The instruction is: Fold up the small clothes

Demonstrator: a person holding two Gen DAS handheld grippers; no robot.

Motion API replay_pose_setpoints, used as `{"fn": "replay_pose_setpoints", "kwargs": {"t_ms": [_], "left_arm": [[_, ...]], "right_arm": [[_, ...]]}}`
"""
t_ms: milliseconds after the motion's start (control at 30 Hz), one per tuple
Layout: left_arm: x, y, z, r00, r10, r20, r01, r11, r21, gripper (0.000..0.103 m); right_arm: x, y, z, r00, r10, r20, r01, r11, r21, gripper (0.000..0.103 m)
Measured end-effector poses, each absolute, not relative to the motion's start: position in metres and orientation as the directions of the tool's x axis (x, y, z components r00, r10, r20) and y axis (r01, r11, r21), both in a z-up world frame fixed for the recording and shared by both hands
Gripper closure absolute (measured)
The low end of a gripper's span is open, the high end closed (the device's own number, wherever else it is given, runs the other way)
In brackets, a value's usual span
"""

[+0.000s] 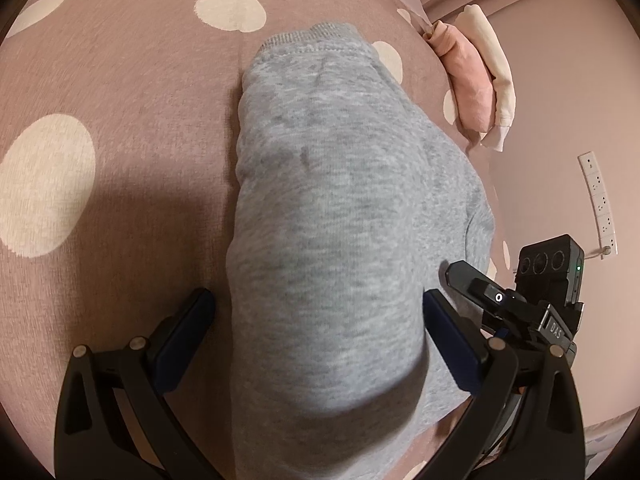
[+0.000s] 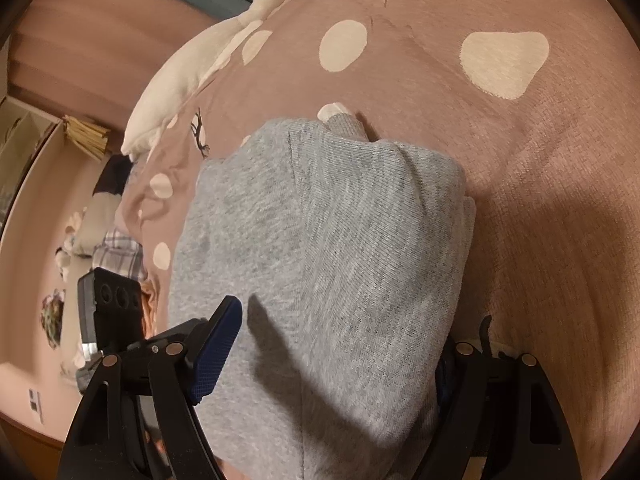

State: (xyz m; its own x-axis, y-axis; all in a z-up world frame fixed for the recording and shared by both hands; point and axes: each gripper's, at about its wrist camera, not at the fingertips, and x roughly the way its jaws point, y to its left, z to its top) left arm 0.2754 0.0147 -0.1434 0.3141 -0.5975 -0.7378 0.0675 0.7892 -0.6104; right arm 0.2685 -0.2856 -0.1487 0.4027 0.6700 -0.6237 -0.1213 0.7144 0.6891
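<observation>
From the left wrist camera, the left gripper [image 1: 318, 320] points forward over a bed [image 1: 120, 120] spread with a dusty-pink cover with cream spots. Its two black fingers, with dark blue pads [image 1: 188, 332], stand wide apart on either side of a folded grey garment [image 1: 332, 208]. The cloth fills the gap between them and bulges up toward the lens; whether the pads press on it or merely flank it cannot be told. The garment stretches away from the gripper to a ribbed hem at its far end, lying on the bed cover. At the right edge of the bed sits a small folded pink and cream garment [image 1: 480, 84], well apart from the grey one. The right gripper [image 1: 516, 304] shows at the lower right, close beside the left one, with a white power strip [image 1: 600, 204] on the floor beyond.

From the right wrist camera, the right gripper [image 2: 340, 344] is likewise angled down at the same grey garment [image 2: 332, 248]. Its fingers are spread wide: the left pad [image 2: 216, 352] lies against the fabric's edge, while the right finger is mostly hidden behind the bulging cloth. The garment lies doubled over on the spotted bed cover [image 2: 520, 160]. A white plush goose [image 2: 208, 64] lies along the far left edge of the bed.
</observation>
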Motion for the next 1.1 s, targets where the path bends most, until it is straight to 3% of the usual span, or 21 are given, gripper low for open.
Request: {"fn": "replay_pose_setpoints", "kwargs": {"t_ms": [600, 933, 1100], "left_arm": [[0.279, -0.008, -0.142, 0.335, -0.539, -0.773, 0.092, 0.835, -0.542, 0.001], [0.285, -0.022, -0.140, 0.342, -0.497, -0.797, 0.104, 0.863, -0.494, 0.003], [0.284, -0.027, -0.138, 0.349, -0.478, -0.806, 0.117, 0.876, -0.468, 0.011]], "right_arm": [[0.268, -0.275, -0.144, 0.414, 0.633, -0.654, -0.141, 0.755, 0.640, 0.026], [0.270, -0.277, -0.144, 0.420, 0.602, -0.679, -0.135, 0.781, 0.610, 0.035], [0.268, -0.280, -0.142, 0.429, 0.595, -0.680, -0.124, 0.784, 0.608, 0.046]]}}
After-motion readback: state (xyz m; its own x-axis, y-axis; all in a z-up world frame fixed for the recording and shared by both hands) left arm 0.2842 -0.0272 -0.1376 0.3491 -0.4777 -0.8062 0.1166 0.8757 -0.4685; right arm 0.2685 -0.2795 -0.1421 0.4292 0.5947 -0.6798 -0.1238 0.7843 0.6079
